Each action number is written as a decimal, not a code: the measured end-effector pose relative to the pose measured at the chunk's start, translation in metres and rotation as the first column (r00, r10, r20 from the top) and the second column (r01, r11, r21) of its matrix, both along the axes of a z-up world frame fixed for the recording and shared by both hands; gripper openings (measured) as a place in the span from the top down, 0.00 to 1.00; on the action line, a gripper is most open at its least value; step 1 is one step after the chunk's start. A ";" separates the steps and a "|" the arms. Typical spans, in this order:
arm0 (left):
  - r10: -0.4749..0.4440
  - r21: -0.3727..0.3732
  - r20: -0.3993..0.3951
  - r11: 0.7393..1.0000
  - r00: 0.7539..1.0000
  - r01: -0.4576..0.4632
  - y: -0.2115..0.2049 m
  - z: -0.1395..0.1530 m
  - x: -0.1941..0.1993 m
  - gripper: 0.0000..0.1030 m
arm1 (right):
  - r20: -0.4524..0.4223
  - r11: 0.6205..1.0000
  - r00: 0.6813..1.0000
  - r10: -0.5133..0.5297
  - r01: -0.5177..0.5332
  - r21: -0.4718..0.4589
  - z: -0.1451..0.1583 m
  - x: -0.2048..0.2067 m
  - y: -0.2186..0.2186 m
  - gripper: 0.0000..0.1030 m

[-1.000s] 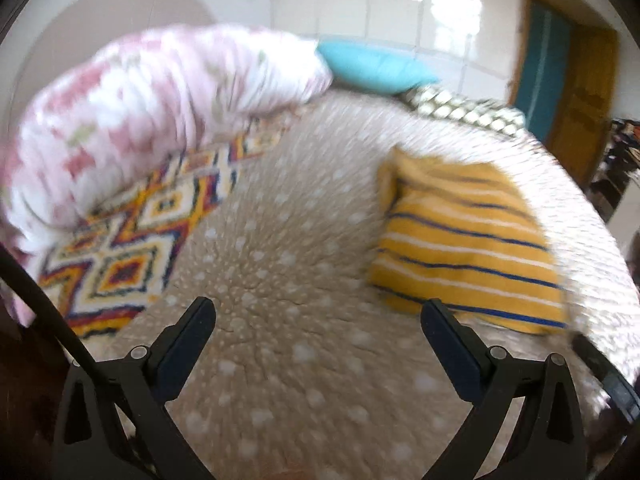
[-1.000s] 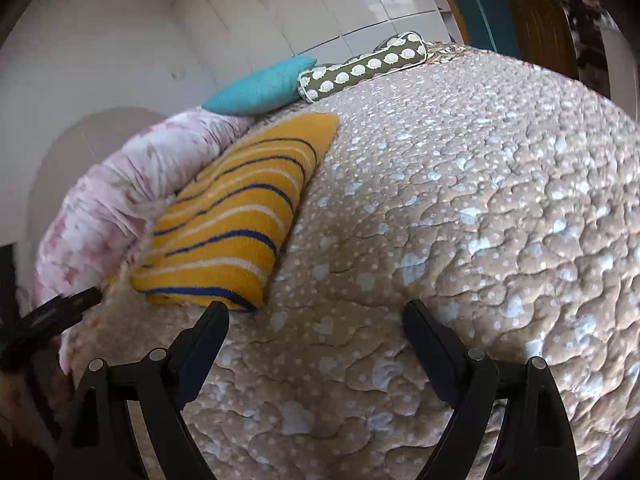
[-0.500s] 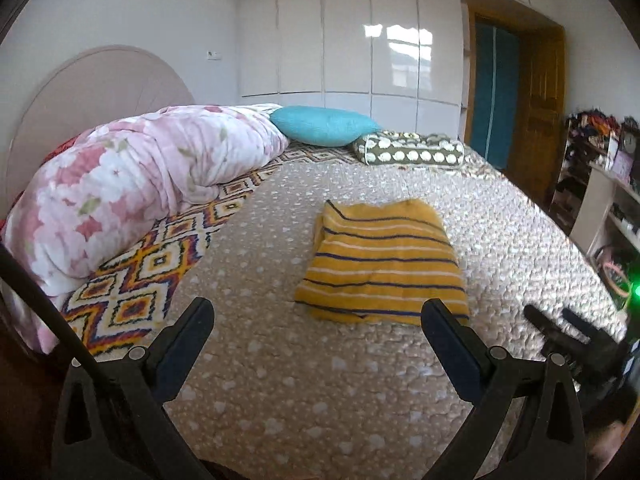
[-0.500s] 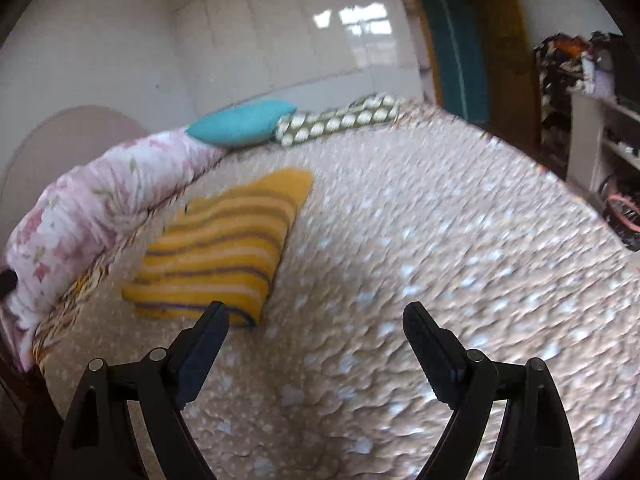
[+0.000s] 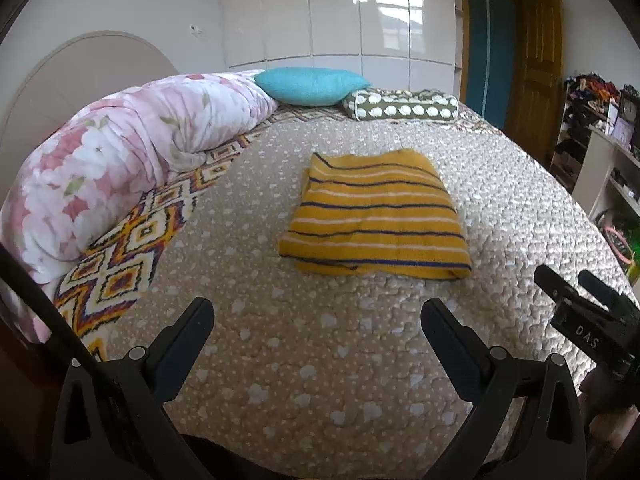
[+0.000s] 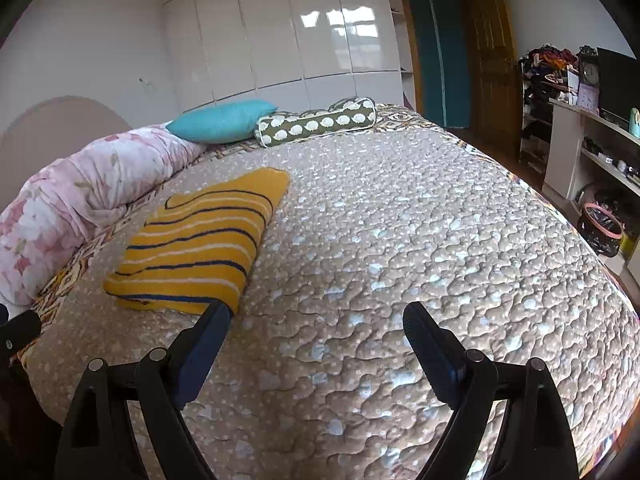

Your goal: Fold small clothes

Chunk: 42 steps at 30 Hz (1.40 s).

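A yellow garment with dark blue and white stripes (image 5: 376, 216) lies folded into a flat rectangle on the beige quilted bedspread (image 5: 304, 344). It also shows in the right wrist view (image 6: 200, 248), to the left. My left gripper (image 5: 318, 316) is open and empty, held back from the garment's near edge. My right gripper (image 6: 316, 320) is open and empty, to the right of the garment; its left finger overlaps the garment's near corner in view. The right gripper also shows at the right edge of the left wrist view (image 5: 588, 312).
A rolled pink floral duvet (image 5: 120, 152) lies along the left on a patterned sheet (image 5: 120, 248). A teal pillow (image 5: 308, 86) and a green bolster (image 5: 400, 106) lie at the far end. Shelves and a basket (image 6: 600, 232) stand to the right, a wooden door (image 5: 536, 68) beyond.
Both grippers have pulled back and up from the garment, so it sits farther off and the views have steadied. Both stay open and empty.
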<state>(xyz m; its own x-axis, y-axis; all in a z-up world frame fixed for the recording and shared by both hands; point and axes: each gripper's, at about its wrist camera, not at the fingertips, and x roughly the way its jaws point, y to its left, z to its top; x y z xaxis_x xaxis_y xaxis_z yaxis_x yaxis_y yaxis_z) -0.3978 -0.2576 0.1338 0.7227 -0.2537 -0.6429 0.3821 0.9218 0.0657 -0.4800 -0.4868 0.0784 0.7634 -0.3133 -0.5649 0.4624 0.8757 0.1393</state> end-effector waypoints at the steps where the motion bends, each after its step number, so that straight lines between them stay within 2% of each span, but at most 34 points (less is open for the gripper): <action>1: -0.003 0.006 -0.009 1.000 1.000 0.004 -0.002 -0.003 0.000 0.00 | -0.003 1.000 1.000 0.001 -0.001 -0.003 -0.001 0.001 0.001 0.11; 18: -0.014 0.073 -0.093 0.997 0.996 0.020 -0.012 -0.029 0.005 0.00 | -0.044 1.000 0.999 0.018 -0.019 -0.021 -0.011 0.007 0.011 0.11; 42: -0.008 0.080 -0.199 0.997 0.980 0.025 -0.013 -0.052 0.017 0.00 | -0.085 0.999 0.996 0.031 -0.032 -0.011 -0.023 0.011 0.007 0.11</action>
